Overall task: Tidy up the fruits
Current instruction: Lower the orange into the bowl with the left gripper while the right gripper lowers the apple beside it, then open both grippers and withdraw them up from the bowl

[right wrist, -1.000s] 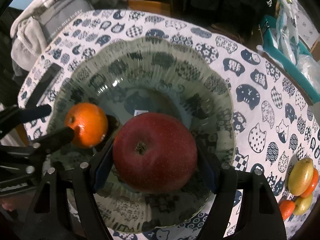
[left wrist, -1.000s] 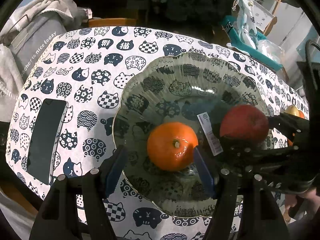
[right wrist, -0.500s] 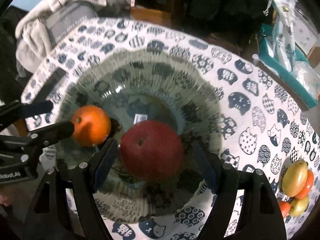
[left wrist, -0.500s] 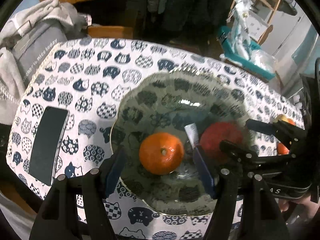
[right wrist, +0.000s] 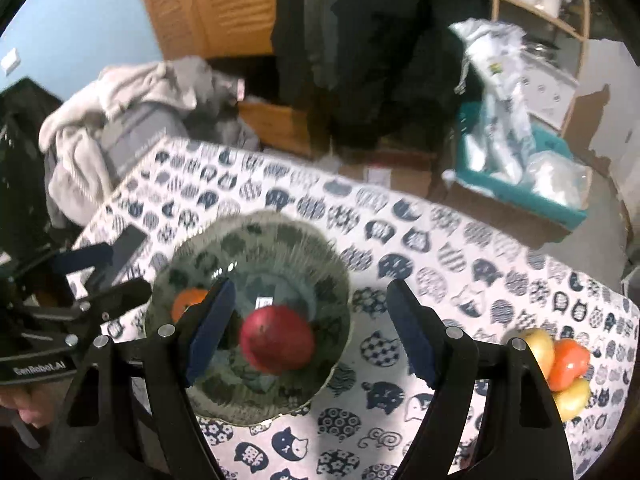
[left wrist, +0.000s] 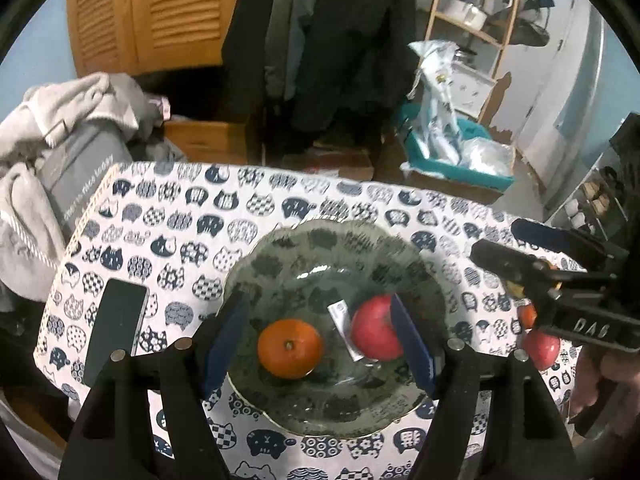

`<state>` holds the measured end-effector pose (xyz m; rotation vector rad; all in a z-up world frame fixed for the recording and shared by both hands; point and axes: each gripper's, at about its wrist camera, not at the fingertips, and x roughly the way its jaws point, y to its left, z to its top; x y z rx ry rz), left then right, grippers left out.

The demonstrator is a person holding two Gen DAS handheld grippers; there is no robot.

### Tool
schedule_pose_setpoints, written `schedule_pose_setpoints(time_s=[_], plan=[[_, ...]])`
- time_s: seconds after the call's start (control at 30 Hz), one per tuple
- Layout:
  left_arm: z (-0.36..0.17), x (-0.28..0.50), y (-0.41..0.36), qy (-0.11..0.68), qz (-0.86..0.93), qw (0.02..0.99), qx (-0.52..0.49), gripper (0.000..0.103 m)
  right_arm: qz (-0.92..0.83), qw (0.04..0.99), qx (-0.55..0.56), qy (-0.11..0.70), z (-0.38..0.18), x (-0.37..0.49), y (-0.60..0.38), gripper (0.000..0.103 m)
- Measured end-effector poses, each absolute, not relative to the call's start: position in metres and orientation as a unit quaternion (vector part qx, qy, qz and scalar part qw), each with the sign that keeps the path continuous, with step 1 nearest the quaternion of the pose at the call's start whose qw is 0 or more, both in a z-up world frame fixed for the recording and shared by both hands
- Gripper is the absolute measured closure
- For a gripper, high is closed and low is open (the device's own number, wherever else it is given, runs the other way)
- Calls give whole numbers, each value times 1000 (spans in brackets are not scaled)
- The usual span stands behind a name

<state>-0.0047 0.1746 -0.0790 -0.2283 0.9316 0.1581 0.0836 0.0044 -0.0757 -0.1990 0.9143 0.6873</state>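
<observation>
A glass bowl [left wrist: 280, 248] [right wrist: 320, 284] stands on the cat-print tablecloth. In it lie an orange [left wrist: 290, 348] [right wrist: 186, 300] and a red apple [left wrist: 372, 334] [right wrist: 278, 344]. My left gripper [left wrist: 318, 342] is open and empty, raised above the bowl. My right gripper [right wrist: 308, 336] is open and empty, raised above the bowl's right side; it also shows in the left wrist view [left wrist: 532, 248]. Loose fruits lie at the table's right: yellow ones [right wrist: 540, 346] and an orange-red one [right wrist: 568, 362]; a red fruit [left wrist: 540, 346] shows under the right gripper.
A black phone [left wrist: 116, 320] [right wrist: 128, 244] lies left of the bowl. A white label [left wrist: 344, 328] is in the bowl. Clothes and a grey bag [left wrist: 76, 172] are heaped beyond the table's left edge. A teal box [left wrist: 452, 156] sits behind the table.
Both grippers have let go and pulled up and back from the bowl. The apple now lies free in the bowl beside the orange. More of the room has come into view.
</observation>
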Motion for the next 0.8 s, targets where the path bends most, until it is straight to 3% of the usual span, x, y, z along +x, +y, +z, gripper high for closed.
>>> schedule_pose_setpoints(time_s=[0.8], plan=[[1, -4, 93, 364, -5, 929, -63, 22, 274, 902, -45, 329, 21, 53, -108, 20]])
